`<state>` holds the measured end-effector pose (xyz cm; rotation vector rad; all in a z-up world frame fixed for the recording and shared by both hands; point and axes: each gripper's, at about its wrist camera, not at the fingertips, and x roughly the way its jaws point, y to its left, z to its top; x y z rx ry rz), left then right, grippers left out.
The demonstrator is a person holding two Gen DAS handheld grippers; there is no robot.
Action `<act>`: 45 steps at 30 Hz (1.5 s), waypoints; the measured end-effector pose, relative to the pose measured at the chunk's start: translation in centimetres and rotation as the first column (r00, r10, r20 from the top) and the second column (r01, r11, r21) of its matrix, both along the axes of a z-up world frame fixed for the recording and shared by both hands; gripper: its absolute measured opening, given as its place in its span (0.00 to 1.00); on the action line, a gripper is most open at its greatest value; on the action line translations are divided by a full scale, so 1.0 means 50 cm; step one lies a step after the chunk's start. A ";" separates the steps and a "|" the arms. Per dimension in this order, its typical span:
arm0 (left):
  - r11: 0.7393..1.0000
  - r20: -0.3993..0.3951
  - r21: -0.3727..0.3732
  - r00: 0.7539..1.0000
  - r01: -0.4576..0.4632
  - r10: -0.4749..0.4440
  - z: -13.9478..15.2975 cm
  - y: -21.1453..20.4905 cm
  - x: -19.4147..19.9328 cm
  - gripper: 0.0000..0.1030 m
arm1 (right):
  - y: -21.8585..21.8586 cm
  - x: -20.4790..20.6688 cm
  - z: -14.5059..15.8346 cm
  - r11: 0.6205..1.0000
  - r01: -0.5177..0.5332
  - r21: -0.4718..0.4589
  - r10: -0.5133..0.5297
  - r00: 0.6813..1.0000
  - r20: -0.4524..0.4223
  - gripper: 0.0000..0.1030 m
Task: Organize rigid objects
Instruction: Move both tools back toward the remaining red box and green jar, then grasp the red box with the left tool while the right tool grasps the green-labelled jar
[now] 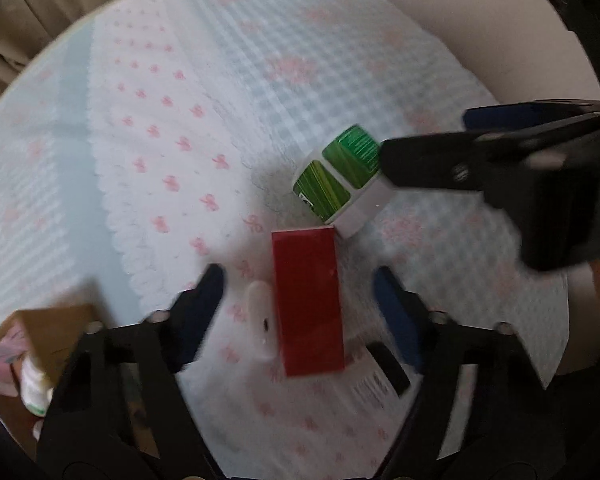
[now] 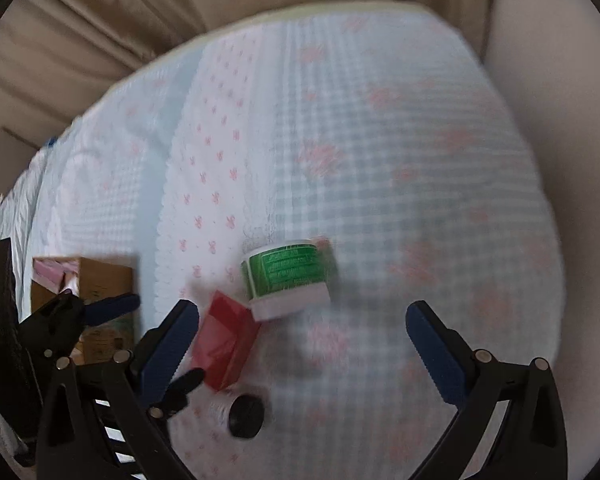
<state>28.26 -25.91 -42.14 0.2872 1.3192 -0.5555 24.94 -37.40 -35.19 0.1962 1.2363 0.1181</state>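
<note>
Cardboard box [image 1: 56, 336] cut off, contents blurred beyond telling

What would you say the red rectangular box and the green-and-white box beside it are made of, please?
The red rectangular box looks like glossy coated cardboard: flat faces, crisp edges, a faint sheen. The green-and-white box also looks like printed cardboard, with sharp folds and printed panels; blur leaves its finish uncertain.

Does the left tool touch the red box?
Apart. The left wrist view shows bare cloth between the red box and each finger of the left tool.
</note>
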 end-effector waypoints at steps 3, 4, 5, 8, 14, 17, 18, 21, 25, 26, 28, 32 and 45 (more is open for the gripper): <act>1.000 -0.022 -0.002 1.000 -0.009 0.009 -0.037 -0.007 0.013 0.64 | 0.003 0.023 -0.054 0.999 -0.035 0.037 0.036 0.999 -0.033 1.00; 1.000 -0.025 -0.007 1.000 -0.011 0.011 -0.044 -0.008 0.017 0.64 | 0.003 0.028 -0.066 0.998 -0.042 0.050 0.044 0.998 -0.040 1.00; 1.000 -0.028 -0.008 1.000 -0.011 0.010 -0.052 -0.010 0.022 0.64 | 0.003 0.033 -0.078 0.997 -0.048 0.062 0.051 0.998 -0.047 1.00; 1.000 -0.044 0.001 0.999 -0.003 0.003 -0.076 -0.018 0.029 0.55 | 0.003 0.044 -0.114 0.993 -0.058 0.102 0.065 0.995 -0.069 0.92; 0.999 -0.066 0.030 0.998 0.024 -0.022 -0.114 -0.035 0.027 0.45 | 0.010 0.063 -0.161 0.980 -0.092 0.175 0.110 0.990 -0.094 0.69; 0.999 -0.059 0.032 0.998 0.032 -0.030 -0.120 -0.043 0.026 0.41 | 0.013 0.063 -0.162 0.977 -0.108 0.182 0.124 0.989 -0.079 0.67; 0.999 -0.053 0.034 0.998 0.032 -0.031 -0.120 -0.043 0.024 0.40 | 0.010 0.062 -0.163 0.976 -0.102 0.190 0.119 0.990 -0.077 0.67; 0.999 -0.051 0.042 0.998 0.025 -0.023 -0.120 -0.045 0.023 0.40 | 0.004 0.060 -0.165 0.975 -0.089 0.206 0.105 0.992 -0.069 0.67; 0.999 -0.053 0.038 0.999 0.005 -0.003 -0.116 -0.043 0.021 0.39 | 0.008 0.057 -0.160 0.978 -0.083 0.189 0.096 0.993 -0.062 0.66; 0.999 -0.054 0.034 0.999 0.002 -0.001 -0.113 -0.042 0.021 0.39 | 0.007 0.055 -0.157 0.979 -0.077 0.189 0.089 0.994 -0.060 0.66; 1.000 -0.054 0.019 0.998 -0.009 0.010 -0.099 -0.033 0.017 0.38 | 0.004 0.053 -0.151 0.982 -0.053 0.184 0.064 0.996 -0.055 0.66; 0.999 -0.040 -0.014 0.999 -0.032 0.031 -0.064 -0.021 0.019 0.38 | -0.012 0.043 -0.138 0.982 0.022 0.185 -0.012 0.999 -0.051 0.66; 0.981 0.011 -0.123 0.989 -0.148 0.150 0.094 0.051 -0.011 0.38 | -0.035 -0.026 0.012 0.973 0.173 0.156 -0.184 0.981 0.063 0.66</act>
